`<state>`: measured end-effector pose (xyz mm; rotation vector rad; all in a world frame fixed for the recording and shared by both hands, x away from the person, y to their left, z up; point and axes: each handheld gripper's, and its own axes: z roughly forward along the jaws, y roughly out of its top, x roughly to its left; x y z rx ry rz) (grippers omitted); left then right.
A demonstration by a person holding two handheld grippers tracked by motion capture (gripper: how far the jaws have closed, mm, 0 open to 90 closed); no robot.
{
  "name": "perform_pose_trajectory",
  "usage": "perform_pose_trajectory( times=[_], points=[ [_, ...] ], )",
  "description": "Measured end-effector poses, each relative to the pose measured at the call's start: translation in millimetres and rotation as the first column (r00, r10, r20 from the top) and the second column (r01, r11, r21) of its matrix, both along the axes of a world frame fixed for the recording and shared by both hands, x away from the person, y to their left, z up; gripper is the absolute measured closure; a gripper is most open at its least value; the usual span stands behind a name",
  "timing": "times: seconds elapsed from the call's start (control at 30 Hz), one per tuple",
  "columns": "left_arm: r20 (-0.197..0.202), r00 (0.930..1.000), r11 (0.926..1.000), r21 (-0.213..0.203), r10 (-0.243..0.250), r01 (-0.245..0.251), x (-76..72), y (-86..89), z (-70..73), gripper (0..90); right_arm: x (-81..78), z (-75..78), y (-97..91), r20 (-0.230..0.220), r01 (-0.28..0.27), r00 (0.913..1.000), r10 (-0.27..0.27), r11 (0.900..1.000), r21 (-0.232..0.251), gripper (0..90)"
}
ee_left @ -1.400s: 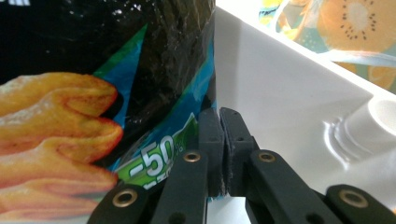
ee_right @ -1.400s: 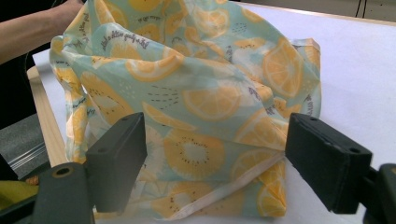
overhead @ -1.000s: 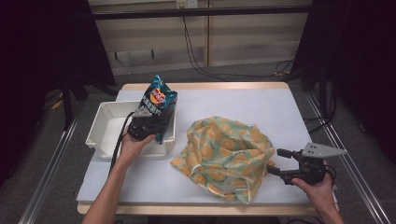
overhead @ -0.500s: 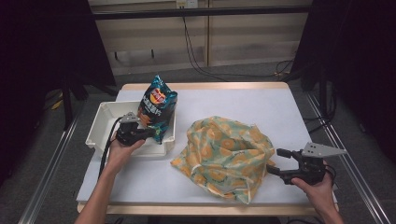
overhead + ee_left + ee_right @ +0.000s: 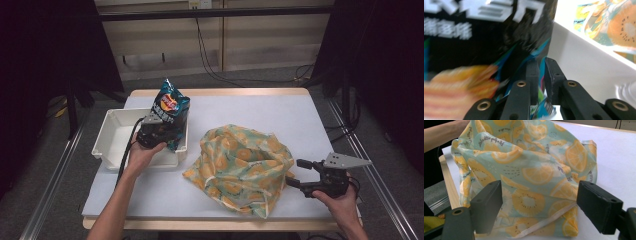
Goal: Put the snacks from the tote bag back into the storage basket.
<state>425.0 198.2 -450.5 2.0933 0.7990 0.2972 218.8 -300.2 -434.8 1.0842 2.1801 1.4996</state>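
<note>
The left claw [image 5: 167,131] pinches a chip bag [image 5: 171,107] upright in the white tray [image 5: 112,135]; the right claw [image 5: 299,174] waits open beside the citrus-print bag [image 5: 245,167], apparently unpacked.

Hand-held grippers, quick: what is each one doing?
Left hand-held gripper: shut on the chip bag, over the tray.
Right hand-held gripper: open, holding nothing, by the fabric bag.

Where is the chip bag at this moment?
In the high view, the chip bag stands at the white tray's right end, left of the patterned bag, pinched by the left hand-held gripper.
</note>
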Motion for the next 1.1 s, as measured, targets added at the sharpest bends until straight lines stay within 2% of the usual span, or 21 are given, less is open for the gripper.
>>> perform_pose_trajectory(
  times=[0.07,0.1,0.13,0.17,0.2,0.27,0.33,0.4,0.43,0.53,0.57,0.6,0.67,0.7,0.77,0.8,0.87,0.97,1.1],
  points=[
    [0.002,1.0,1.0,0.008,-0.004,0.004,3.7,-3.6,0.9,82.6,0.0,-0.3,-0.1,-0.002,-0.002,1.0,0.002,1.0,0.002,20.7],
    [0.01,0.9999,0.9996,0.027,0.002,-0.002,4.5,-5.3,3.3,82.7,0.0,-0.3,-0.1,-0.004,-0.001,1.0,0.001,1.0,0.002,20.7],
    [0.021,0.9997,0.9995,0.027,0.012,-0.013,5.3,-6.3,5.3,82.7,0.0,-0.4,0.0,-0.005,0.0,1.0,0.0,1.0,0.0,20.7],
    [0.014,0.9998,0.9998,0.015,0.015,-0.015,6.7,-6.8,6.7,82.6,0.0,-0.4,0.1,-0.006,-0.001,1.0,0.001,1.0,0.0,20.7],
    [0.016,0.9996,0.9995,0.023,0.023,-0.023,8.2,-6.3,7.9,82.7,0.0,-0.5,0.3,-0.008,-0.002,1.0,0.002,1.0,0.0,20.7],
    [0.012,0.9995,0.9996,0.003,0.029,-0.029,11.6,-5.8,8.3,83.0,0.4,-0.7,0.3,-0.006,-0.003,1.0,0.003,1.0,0.0,20.7],
    [0.014,0.9993,0.9994,0.003,0.036,-0.036,13.3,-6.1,9.2,82.9,0.5,-0.9,0.6,-0.006,-0.005,1.0,0.005,1.0,-0.001,20.7],
    [0.017,0.9996,0.9997,-0.017,0.021,-0.02,11.5,-7.7,10.9,82.7,0.2,-0.9,0.9,-0.009,-0.003,1.0,0.003,1.0,-0.004,20.7],
    [0.022,0.9996,0.9999,-0.003,0.015,-0.015,10.8,-8.6,12.4,82.6,0.3,-0.9,0.8,-0.007,-0.003,1.0,0.003,1.0,-0.003,20.7],
    [0.033,0.9994,0.9994,-0.034,-0.011,0.012,9.0,-10.3,18.9,82.6,1.1,-1.3,0.2,-0.009,-0.001,1.0,0.001,1.0,-0.002,20.7],
    [0.052,0.9984,0.9992,-0.033,-0.022,0.024,7.9,-11.0,23.3,82.6,1.0,-1.4,0.4,-0.01,-0.002,0.9999,0.002,1.0,-0.001,20.7],
    [0.049,0.9984,0.9982,-0.051,-0.027,0.03,6.4,-13.1,26.9,82.7,0.8,-1.4,0.8,-0.01,-0.002,0.9999,0.002,1.0,-0.003,20.7],
    [0.081,0.9959,0.9974,-0.057,-0.039,0.044,5.8,-14.7,36.0,82.6,1.1,-1.6,1.0,-0.008,-0.002,1.0,0.002,1.0,-0.004,20.7],
    [0.084,0.9953,0.9962,-0.067,-0.05,0.055,6.5,-15.1,40.5,82.6,1.2,-1.7,1.0,-0.008,-0.002,1.0,0.002,1.0,-0.004,20.7],
    [0.099,0.994,0.995,-0.083,-0.047,0.055,8.6,-16.0,48.6,82.7,1.0,-1.4,1.4,-0.008,-0.006,0.9999,0.006,1.0,-0.003,20.7],
    [0.098,0.994,0.9919,-0.112,-0.05,0.061,11.0,-16.0,50.8,82.7,0.8,-1.4,1.6,-0.008,-0.008,0.9999,0.008,1.0,-0.003,20.7],
    [0.106,0.9939,0.9927,-0.113,-0.029,0.041,15.3,-15.8,53.4,83.0,0.6,-1.6,1.9,-0.008,-0.007,0.9999,0.007,1.0,-0.003,20.7],
    [0.086,0.9962,0.9948,-0.099,-0.013,0.022,20.0,-18.0,50.0,82.2,0.4,-1.6,1.8,-0.008,-0.006,1.0,0.006,1.0,-0.003,20.7],
    [0.056,0.9981,0.9964,-0.079,-0.026,0.03,20.7,-21.3,42.7,81.4,0.4,-1.2,0.6,-0.008,-0.007,0.9999,0.007,1.0,-0.002,20.7]
  ],
)
